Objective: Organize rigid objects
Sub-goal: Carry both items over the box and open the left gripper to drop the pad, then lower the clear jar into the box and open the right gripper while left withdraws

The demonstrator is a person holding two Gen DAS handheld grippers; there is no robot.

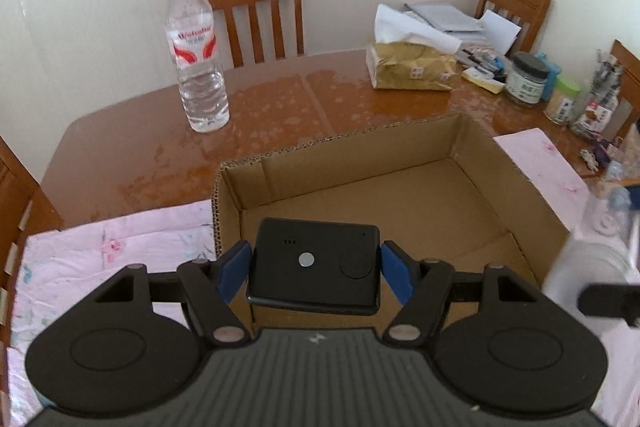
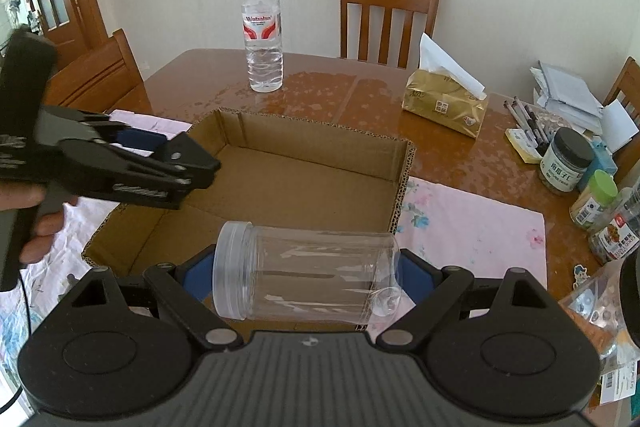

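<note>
My left gripper is shut on a flat black device with a round silver dot, held over the near left part of the open cardboard box. My right gripper is shut on a clear plastic jar lying sideways, lid end to the left, above the box's near edge. The left gripper also shows in the right wrist view at the left, over the box. The box bottom is bare where it shows.
A water bottle stands on the wooden table beyond the box. A tissue pack, papers, pens and several jars crowd the right side. A pink cloth lies under the box. Chairs surround the table.
</note>
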